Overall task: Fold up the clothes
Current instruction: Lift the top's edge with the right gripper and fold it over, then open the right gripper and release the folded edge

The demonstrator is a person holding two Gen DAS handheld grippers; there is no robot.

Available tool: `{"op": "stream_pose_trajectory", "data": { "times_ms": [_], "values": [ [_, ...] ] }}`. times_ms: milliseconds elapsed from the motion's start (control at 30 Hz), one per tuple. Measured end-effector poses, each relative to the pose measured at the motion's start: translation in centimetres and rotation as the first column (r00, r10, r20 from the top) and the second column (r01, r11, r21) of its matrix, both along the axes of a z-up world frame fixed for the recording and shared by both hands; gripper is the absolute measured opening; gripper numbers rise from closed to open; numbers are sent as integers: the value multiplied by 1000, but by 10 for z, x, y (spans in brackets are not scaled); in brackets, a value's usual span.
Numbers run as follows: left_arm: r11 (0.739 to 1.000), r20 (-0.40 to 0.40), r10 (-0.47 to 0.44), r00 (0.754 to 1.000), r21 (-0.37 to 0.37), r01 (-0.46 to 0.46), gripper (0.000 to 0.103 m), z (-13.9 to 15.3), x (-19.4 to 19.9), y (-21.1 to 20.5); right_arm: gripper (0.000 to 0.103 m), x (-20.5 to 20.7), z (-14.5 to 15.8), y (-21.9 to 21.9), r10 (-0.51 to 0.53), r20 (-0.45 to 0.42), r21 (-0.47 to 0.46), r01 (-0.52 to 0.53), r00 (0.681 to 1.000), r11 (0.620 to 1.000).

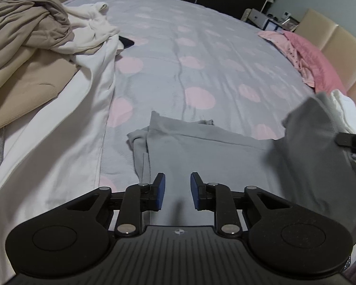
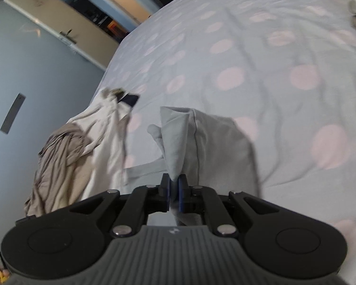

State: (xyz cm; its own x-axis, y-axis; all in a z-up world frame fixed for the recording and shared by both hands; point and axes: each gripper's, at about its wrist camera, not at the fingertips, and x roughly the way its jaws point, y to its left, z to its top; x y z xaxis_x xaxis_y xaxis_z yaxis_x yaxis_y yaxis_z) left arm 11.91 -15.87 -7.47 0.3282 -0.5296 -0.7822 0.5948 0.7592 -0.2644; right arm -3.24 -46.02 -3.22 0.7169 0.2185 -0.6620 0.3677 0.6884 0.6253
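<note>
On bed, near edge: grey garment, part flat, right portion lifted. Right tongs clamped on a bunched corner of it; left tongs parted, empty, poised over the flat part. Soft, light, limp knit; sags and creases freely, not fragile. Best held at corners or seam edges, not mid-panel. Plain pale grey, one seam visible, left edge rumpled. Unsorted pile at left.

grey garment: soft matt cloth | tongs: matt black plastic, blue pads
</note>
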Motion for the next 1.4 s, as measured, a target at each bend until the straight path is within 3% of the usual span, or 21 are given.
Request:
{"op": "stream_pose_trajectory", "data": {
  "times_ms": [233, 433, 867, 967, 1067, 1200, 1267, 1400],
  "values": [
    [1000, 1, -8, 1000, -20, 8, 13, -1, 2, 6, 8, 54, -9, 52, 83, -25, 53, -81, 996, 995],
    [1000, -9, 8, 1000, -16, -8, 13, -5, 8, 13, 8, 96, -35, 90, 143, -46, 111, -138, 989, 984],
    [999, -21, 35, 999, 18, -35, 13, -12, 13, 20, 8, 148, -97, 131, 160, -144, 96, -147, 977, 985],
    [999, -22, 38, 999, 20, -37, 13, -10, 12, 22, 13, 154, -104, 136, 188, -146, 90, -176, 971, 980],
    [999, -23, 40, 999, 23, -40, 13, -9, 10, 24, 25, 158, -105, 138, 198, -124, 106, -186, 972, 977],
    [999, -24, 42, 999, 6, -42, 13, -3, 7, 29, 27, 148, -91, 128, 184, -101, 92, -175, 978, 980],
    [999, -40, 32, 999, -10, -32, 18, 0, 3, 31, 31, 139, -83, 119, 166, -95, 76, -159, 982, 984],
    [999, -63, -2, 998, -41, -1, 40, 3, -7, 30, 37, 119, -68, 103, 131, -113, 47, -127, 985, 991]
  ]
}}
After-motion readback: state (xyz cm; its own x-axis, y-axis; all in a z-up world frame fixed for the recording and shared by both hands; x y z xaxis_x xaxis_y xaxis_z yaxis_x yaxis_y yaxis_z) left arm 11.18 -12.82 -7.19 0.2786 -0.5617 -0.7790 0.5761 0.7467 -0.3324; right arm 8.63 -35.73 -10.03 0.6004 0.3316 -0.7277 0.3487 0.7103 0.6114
